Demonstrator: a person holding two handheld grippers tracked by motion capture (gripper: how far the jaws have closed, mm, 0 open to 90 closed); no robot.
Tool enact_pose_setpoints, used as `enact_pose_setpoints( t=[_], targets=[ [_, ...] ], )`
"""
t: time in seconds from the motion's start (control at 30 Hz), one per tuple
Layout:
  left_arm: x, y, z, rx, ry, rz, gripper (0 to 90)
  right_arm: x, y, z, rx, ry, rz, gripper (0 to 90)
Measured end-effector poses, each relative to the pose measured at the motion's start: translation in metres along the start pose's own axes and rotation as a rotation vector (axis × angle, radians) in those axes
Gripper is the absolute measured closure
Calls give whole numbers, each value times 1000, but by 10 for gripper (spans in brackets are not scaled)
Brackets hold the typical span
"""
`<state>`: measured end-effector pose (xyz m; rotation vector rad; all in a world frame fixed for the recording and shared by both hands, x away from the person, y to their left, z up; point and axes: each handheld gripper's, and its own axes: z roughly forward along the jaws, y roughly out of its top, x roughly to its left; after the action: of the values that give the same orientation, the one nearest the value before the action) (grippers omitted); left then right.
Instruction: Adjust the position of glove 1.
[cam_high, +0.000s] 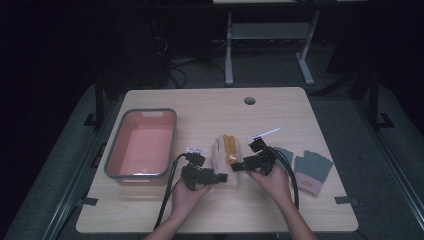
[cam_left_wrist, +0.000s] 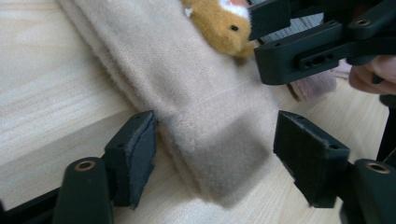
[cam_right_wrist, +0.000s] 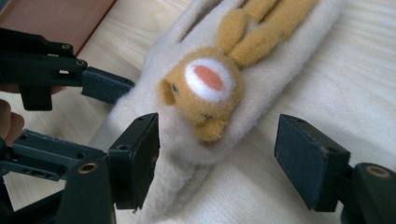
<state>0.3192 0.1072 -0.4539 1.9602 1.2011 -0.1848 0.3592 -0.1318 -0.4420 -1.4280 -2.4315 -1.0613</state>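
Observation:
A cream fleece mitten (cam_high: 220, 152) with an orange plush rabbit (cam_high: 230, 146) sewn on it lies at the table's middle. My left gripper (cam_high: 223, 177) is at its near cuff end. In the left gripper view the cuff (cam_left_wrist: 219, 140) lies between the open jaws of that gripper (cam_left_wrist: 219, 158); the left pad is at the cuff's edge and the right pad stands apart. My right gripper (cam_high: 237, 165) comes in from the right. Its open jaws (cam_right_wrist: 222, 158) straddle the mitten (cam_right_wrist: 280, 51) just below the rabbit's face (cam_right_wrist: 205, 88), and the right pad is off the fabric.
A pink bin (cam_high: 120, 150) with a grey rim stands at the left, empty. Grey gloves with pink cuffs (cam_high: 312, 170) lie to the right of my right hand. A cable hole (cam_high: 249, 100) sits near the table's far edge. Each gripper's cable trails toward the front edge.

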Motion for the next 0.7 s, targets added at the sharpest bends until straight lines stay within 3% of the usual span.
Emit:
enact_pose_setpoints(
  t=[0.37,0.57,0.7],
  targets=[
    [4,-1,6,38,13,-6,378,-5,-1,12,0,18,56,389],
    [5,0,9,42,1,-10,426,-8,-2,15,11,23,99,418],
    [6,0,9,43,1,-8,456,-8,-2,17,11,22,95,482]
  ],
)
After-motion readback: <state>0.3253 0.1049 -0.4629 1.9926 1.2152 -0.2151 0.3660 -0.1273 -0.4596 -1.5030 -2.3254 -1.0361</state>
